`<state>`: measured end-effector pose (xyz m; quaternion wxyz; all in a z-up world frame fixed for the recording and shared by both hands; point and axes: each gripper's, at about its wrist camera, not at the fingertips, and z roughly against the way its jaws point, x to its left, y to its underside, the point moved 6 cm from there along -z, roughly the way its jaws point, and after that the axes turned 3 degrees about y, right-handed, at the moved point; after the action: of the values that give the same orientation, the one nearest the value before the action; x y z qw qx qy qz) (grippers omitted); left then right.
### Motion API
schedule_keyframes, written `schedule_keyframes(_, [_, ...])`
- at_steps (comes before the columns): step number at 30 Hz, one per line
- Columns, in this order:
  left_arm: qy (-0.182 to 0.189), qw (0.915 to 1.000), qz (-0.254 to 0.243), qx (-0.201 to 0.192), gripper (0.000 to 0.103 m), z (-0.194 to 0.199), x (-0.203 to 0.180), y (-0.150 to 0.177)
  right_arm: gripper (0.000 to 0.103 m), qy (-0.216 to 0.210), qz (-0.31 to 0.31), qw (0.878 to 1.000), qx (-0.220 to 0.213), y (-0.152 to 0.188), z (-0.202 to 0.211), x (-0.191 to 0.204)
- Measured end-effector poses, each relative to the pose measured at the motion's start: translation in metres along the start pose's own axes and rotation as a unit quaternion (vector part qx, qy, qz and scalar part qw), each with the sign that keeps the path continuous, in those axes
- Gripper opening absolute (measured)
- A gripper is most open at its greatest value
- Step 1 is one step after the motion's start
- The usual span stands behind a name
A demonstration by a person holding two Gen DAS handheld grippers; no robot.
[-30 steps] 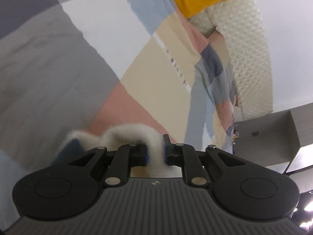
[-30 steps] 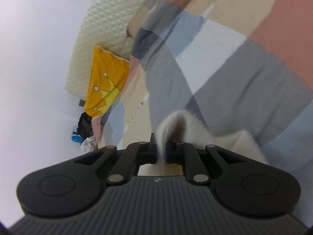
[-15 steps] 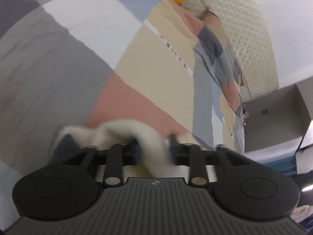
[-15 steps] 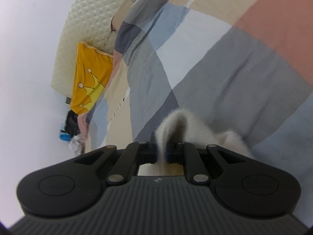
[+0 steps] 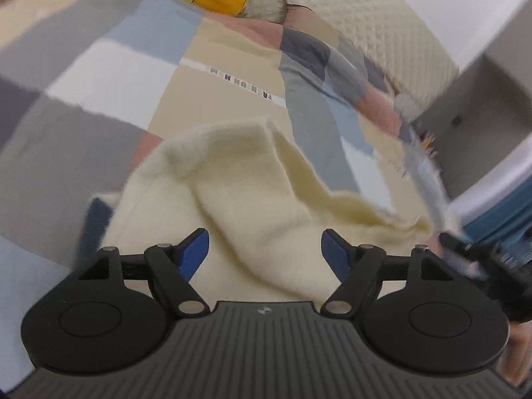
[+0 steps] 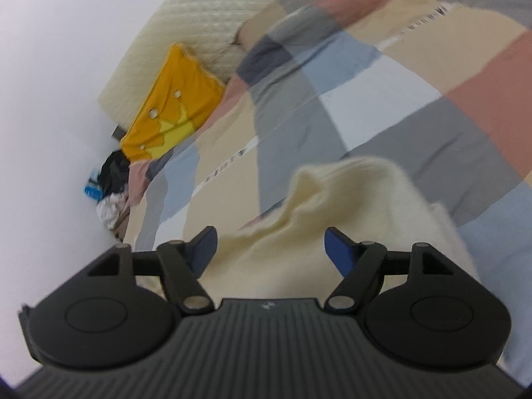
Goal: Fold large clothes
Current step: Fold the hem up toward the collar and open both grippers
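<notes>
Jaws on both tools are spreading apart right now, so nothing is being gripped: the left gripper [image 5: 265, 247] is opening with its blue pads [image 5: 194, 252] clear of the fabric, and the right gripper [image 6: 270, 249] is doing the same thing, letting go rather than pinching. What they're hovering over is the fluffy cream knitted garment [image 5: 252, 199], which is lying bunched and rumpled on the patchwork bedspread of grey, blue, beige and pink squares [image 5: 99, 76], directly below and ahead of both sets of jaws. From the right wrist view the cream knit [image 6: 349, 206] is humped up in a soft ridge, not flat at all. A bright orange cushion with a yellow crown print [image 6: 173, 99] is sitting well apart, up against the cream quilted headboard [image 6: 199, 10]. My read is that a fold is just being dropped into place, so this is the release bit of one fold. Next move probably needs both grippers finding a fresh edge or corner of the knit and smoothing that hump before folding again, since fuzzy fabric like this is going to slump.
</notes>
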<state>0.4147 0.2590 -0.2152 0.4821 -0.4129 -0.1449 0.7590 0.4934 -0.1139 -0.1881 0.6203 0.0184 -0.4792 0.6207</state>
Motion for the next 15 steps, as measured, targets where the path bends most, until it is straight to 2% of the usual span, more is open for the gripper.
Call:
schedule_keyframes(2, [-0.021, 0.9995, -0.024, -0.008, 0.079, 0.0, -0.007, 0.01, 0.074, 0.007, 0.028, 1.0, -0.007, 0.012, 0.002, 0.013])
schedule_keyframes(8, [-0.035, 0.9985, -0.039, -0.013, 0.079, -0.014, -0.002, 0.019, 0.073, 0.054, 0.116, 0.992, -0.014, 0.032, -0.017, 0.025])
schedule_keyframes(11, [-0.033, 0.999, -0.027, -0.014, 0.079, -0.029, 0.006, 0.011, 0.065, 0.077, 0.129, 0.989, -0.014, 0.032, -0.03, 0.02])
schedule_keyframes(15, [-0.049, 0.9977, -0.042, -0.02, 0.079, -0.048, 0.012, 0.0, 0.065, 0.088, 0.143, 0.986, -0.026, 0.029, -0.045, 0.019])
